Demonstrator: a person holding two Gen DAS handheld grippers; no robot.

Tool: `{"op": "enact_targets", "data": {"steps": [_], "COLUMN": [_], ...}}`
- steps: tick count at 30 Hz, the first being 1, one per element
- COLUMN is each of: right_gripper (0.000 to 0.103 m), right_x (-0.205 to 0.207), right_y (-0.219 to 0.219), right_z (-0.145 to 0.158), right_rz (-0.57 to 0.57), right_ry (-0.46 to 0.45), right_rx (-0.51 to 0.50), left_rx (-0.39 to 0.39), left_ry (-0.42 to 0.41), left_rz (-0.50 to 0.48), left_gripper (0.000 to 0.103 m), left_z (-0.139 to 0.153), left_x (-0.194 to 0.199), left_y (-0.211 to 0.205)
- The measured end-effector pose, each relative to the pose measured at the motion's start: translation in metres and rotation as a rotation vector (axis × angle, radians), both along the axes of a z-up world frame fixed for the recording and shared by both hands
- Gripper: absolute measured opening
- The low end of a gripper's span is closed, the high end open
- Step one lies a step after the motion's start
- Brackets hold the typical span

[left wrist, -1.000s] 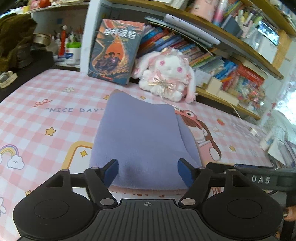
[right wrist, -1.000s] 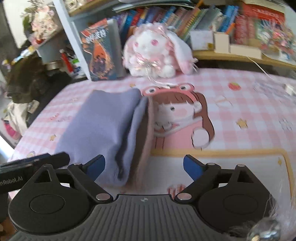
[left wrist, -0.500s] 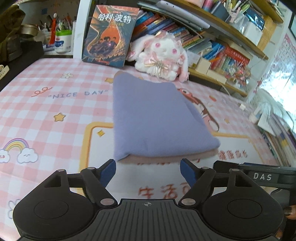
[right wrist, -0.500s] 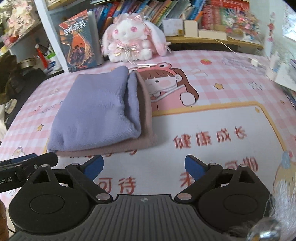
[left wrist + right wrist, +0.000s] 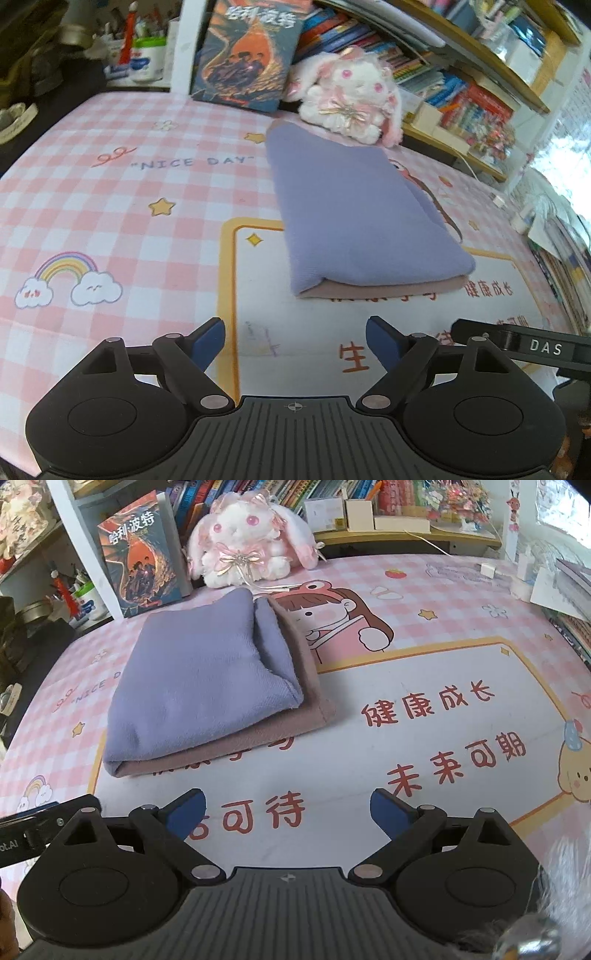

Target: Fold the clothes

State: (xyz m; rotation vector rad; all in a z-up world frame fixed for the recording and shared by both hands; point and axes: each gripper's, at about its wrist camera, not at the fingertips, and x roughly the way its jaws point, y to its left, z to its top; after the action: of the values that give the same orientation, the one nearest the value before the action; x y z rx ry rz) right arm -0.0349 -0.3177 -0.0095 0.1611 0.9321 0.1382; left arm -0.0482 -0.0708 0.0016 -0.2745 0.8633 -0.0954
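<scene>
Ahead of both grippers, folded lilac fleece garment w/ mauve underlayer (image 5: pixel 354 218) lay on pink checked mat (image 5: pixel 110 206), long axis running away; left gripper (image 5: pixel 294 338) jaws opening on nothing, right gripper (image 5: pixel 288 810) spread, empty, neither nearer.

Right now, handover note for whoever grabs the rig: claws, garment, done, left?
Left claw: jaws opening, nothing between them, short of the garment.
Right claw: open, empty, also short of it.
Folded garment: lies on the pink checked mat, lilac side up, mauve layer beneath, in front of the plush rabbit.
Done: it looks folded into a compact rectangle.
Left: maybe square up the right edge, where the mauve layer sticks out; no other clothes visible.
</scene>
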Motion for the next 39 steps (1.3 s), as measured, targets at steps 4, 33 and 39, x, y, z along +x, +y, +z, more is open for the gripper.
{"op": "enact_targets", "data": {"steps": [4, 33, 39], "right_gripper": [0.096, 0.031, 0.018], "right_x": [0.013, 0.149, 0.136], "right_y": [-0.001, -0.015, -0.002], "right_z": [0.001, -0.002, 0.018], "right_rz": [0.004, 0.228, 0.358], "right_ry": [-0.003, 0.04, -0.132], "right_rx": [0.001, 0.255, 0.175], "left_rx": [-0.021, -0.182, -0.072], "left_ry": [0.0, 0.065, 0.045], "left_rz": [0.03, 0.132, 0.101], "left_gripper": [0.086, 0.048, 0.053], "left_z": [0.0, -0.006, 0.002], "left_x": [0.009, 0.122, 0.124], "left_y": [0.004, -0.015, -0.027]}}
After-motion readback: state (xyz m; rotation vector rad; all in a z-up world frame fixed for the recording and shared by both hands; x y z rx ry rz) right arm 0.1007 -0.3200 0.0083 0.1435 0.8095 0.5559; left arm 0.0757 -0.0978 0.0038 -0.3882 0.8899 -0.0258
